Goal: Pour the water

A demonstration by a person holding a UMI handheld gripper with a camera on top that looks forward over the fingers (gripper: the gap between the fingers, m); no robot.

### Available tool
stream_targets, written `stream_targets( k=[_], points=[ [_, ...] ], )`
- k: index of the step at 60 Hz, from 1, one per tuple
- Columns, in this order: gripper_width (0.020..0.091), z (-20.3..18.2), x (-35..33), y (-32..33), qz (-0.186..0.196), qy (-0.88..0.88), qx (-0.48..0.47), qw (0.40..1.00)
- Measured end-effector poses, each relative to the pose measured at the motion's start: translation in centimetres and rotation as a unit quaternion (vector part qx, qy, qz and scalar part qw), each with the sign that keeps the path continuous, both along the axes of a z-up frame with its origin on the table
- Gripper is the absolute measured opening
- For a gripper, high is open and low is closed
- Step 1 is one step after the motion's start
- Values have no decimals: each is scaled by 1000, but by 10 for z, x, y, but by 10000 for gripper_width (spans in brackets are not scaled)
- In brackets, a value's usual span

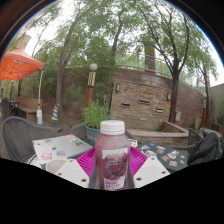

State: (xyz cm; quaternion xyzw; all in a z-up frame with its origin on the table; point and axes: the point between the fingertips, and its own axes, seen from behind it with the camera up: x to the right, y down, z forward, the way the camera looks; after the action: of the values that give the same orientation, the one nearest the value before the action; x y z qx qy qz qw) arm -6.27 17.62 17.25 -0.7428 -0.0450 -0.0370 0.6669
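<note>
A small bottle [112, 156] with a dark red cap and a red label stands upright between my gripper's [112, 172] fingers. Its lower part is hidden at the bottom of the gripper view. The magenta pads [87, 160] press against both of its sides, so the gripper is shut on the bottle. The bottle is held above a patterned table [60, 148].
The table top carries a colourful tiled pattern. A dark mesh chair [18, 135] stands to the left. A potted plant [96, 116] sits beyond the table, with a stone wall [145, 100], trees and an orange awning [18, 65] behind.
</note>
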Motion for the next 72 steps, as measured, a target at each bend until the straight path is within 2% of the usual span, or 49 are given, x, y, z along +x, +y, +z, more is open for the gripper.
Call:
stream_targets(
  k=[6, 12, 27, 36, 40, 41, 46, 52, 55, 65, 72],
  points=[
    [445, -56, 15, 7, -11, 34, -16, 999],
    [446, -82, 20, 17, -8, 60, -25, 998],
    [445, -78, 25, 15, -16, 57, -3, 998],
    [447, -81, 24, 13, -32, 48, -9, 998],
    [486, -86, 25, 16, -31, 48, -5, 998],
    [521, -86, 25, 16, -31, 46, -4, 998],
    [604, -87, 26, 16, -32, 41, -7, 999],
    [762, -98, 29, 10, -43, 47, -36, 997],
    [805, -96, 27, 5, -40, 44, -35, 998],
    [818, -83, 18, -34, -35, 35, -30, 998],
    [818, -64, 17, -79, -47, 31, -23, 998]
  ],
)
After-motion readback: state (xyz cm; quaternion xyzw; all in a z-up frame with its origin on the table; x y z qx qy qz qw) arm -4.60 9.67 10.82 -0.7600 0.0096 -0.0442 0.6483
